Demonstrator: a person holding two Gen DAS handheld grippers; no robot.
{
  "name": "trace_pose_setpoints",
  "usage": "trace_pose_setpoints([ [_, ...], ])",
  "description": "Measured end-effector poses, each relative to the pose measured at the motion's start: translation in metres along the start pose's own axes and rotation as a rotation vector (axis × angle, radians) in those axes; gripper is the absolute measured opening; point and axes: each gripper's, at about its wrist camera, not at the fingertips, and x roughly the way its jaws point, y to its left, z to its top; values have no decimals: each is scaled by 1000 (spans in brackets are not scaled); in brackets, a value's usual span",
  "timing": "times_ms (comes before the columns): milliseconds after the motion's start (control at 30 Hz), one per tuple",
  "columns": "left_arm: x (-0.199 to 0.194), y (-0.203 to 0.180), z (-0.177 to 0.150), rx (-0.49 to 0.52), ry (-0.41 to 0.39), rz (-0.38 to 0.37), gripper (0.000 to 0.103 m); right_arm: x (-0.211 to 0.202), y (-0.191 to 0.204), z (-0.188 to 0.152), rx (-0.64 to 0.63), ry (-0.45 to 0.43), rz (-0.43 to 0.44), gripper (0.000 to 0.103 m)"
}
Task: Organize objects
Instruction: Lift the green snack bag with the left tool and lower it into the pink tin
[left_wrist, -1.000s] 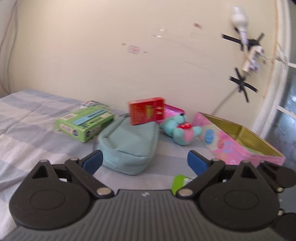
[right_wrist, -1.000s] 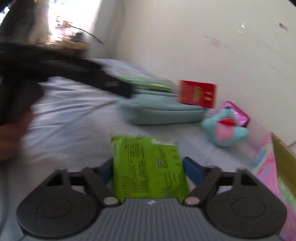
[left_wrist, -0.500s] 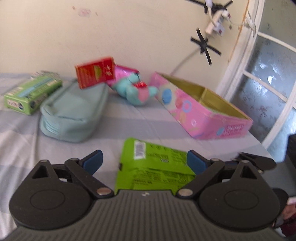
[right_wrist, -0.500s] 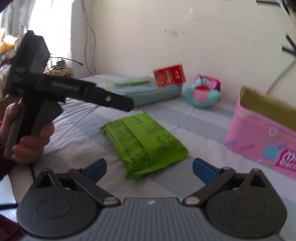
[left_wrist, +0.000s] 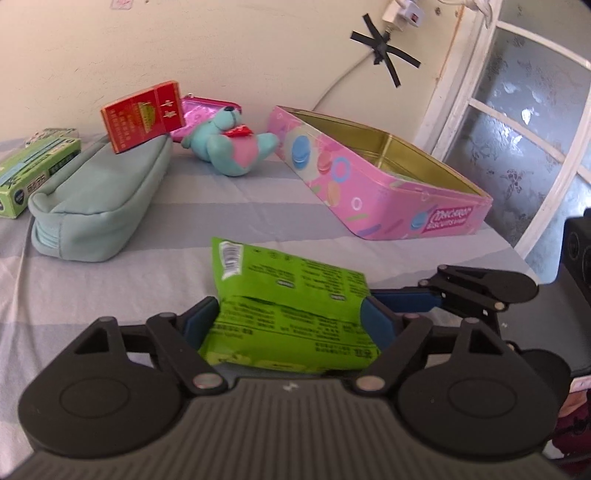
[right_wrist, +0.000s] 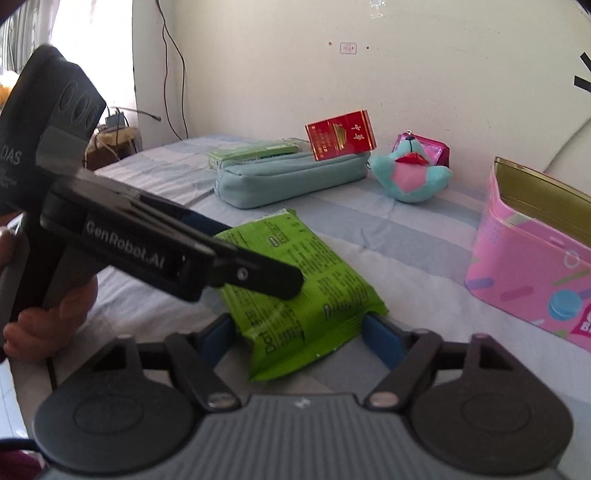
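Note:
A green wipes packet lies on the striped bed, also seen in the right wrist view. My left gripper has its blue pads pressed on both sides of the packet. My right gripper sits at the packet's near corner, its pads on either side of it with small gaps. The left gripper's body crosses the right wrist view over the packet. An open pink biscuit tin stands to the right, also seen in the right wrist view.
A teal pouch carries a leaning red box. A green carton lies at far left. A teal plush toy and magenta purse sit by the wall. A window is at right.
The right gripper let the packet down on the bed and opened. The left gripper came over the packet and closed on it. The right gripper has moved back in around the packet's corner.

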Motion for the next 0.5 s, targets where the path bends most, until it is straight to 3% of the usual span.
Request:
trace_pose_setpoints([
  [267,1,-3,-1,-19,-5,0,85,-4,-2,-2,23,-17,0,73],
  [500,1,-3,-1,-29,-12,-9,85,-1,3,-2,-2,1,-31,78],
])
